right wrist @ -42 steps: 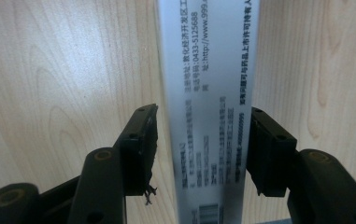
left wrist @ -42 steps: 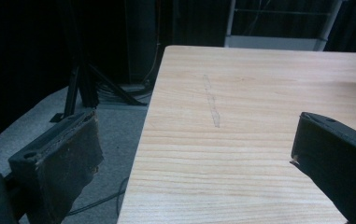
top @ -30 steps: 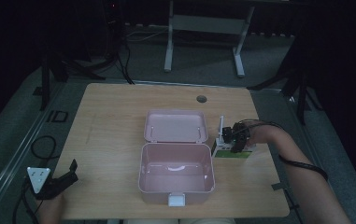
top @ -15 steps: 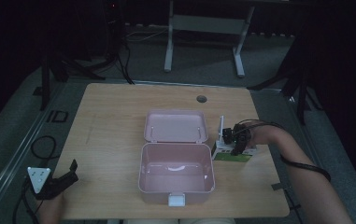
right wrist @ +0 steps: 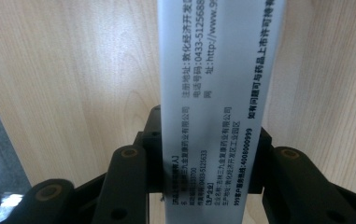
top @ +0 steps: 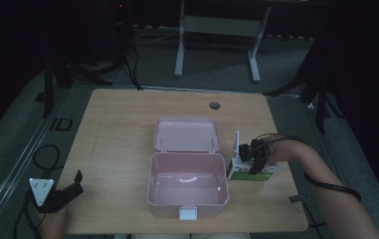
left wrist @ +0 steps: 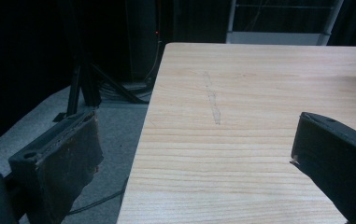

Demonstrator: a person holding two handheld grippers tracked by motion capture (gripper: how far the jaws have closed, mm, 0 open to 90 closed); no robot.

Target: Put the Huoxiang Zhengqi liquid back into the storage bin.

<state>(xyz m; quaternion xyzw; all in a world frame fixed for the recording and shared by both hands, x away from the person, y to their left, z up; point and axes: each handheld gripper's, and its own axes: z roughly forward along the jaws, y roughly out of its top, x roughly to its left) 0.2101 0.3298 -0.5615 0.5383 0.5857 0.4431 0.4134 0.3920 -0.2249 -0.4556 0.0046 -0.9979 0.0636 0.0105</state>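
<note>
Nothing is changing: right gripper (top: 254, 158) is still clamping the white box (right wrist: 220, 93); left gripper (top: 67, 191) is gaping over the wooden table (top: 122, 119) beside the dark room.

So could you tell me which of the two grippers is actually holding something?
The right gripper, beside the pink box: its jaws clamp a white printed carton. The left gripper is open.

A round grommet hole (top: 214, 105) sits near the wooden table's (top: 122, 124) far edge.

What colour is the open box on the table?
Pink. The open box shows best in the high view.
</note>
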